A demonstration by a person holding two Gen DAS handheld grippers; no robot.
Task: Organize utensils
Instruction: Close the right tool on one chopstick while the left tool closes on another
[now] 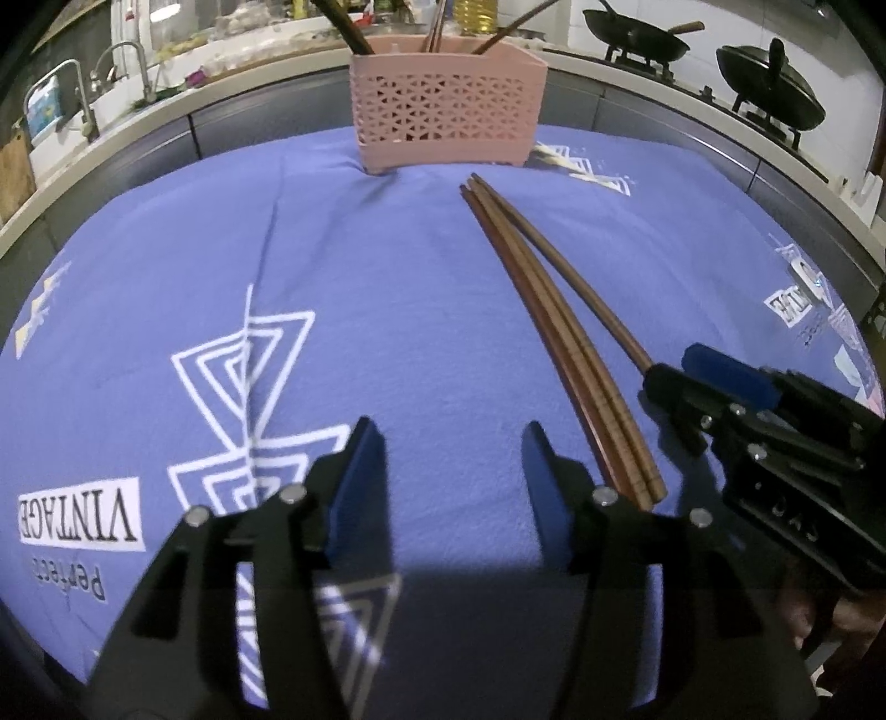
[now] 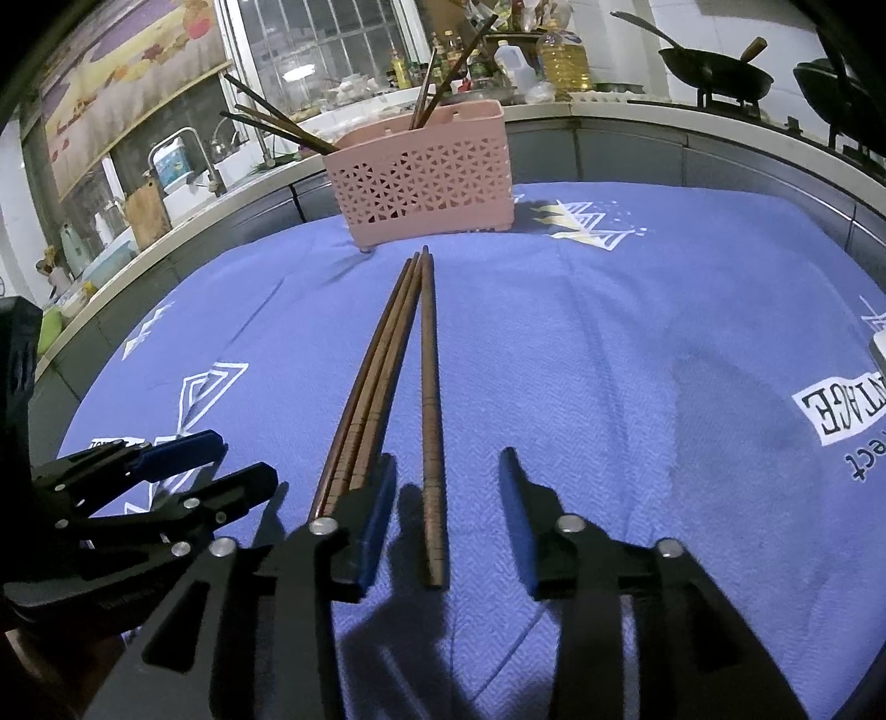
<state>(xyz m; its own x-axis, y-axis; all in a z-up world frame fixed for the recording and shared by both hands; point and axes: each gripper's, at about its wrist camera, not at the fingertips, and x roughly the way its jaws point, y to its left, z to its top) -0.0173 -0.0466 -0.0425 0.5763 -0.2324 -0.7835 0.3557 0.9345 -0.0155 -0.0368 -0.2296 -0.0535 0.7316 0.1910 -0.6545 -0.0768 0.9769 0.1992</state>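
Several brown wooden chopsticks lie on the blue cloth, tips toward a pink lattice utensil holder that holds more chopsticks. In the right wrist view a single chopstick lies between my right gripper's open fingers, with a bundle of chopsticks just left of the left finger. My right gripper is open, low over the cloth around that chopstick's thick end. My left gripper is open and empty, left of the chopsticks. The holder also shows in the right wrist view.
The blue printed cloth covers the table. Behind it runs a kitchen counter with a sink and faucets at left, oil bottles, and woks on a stove at right.
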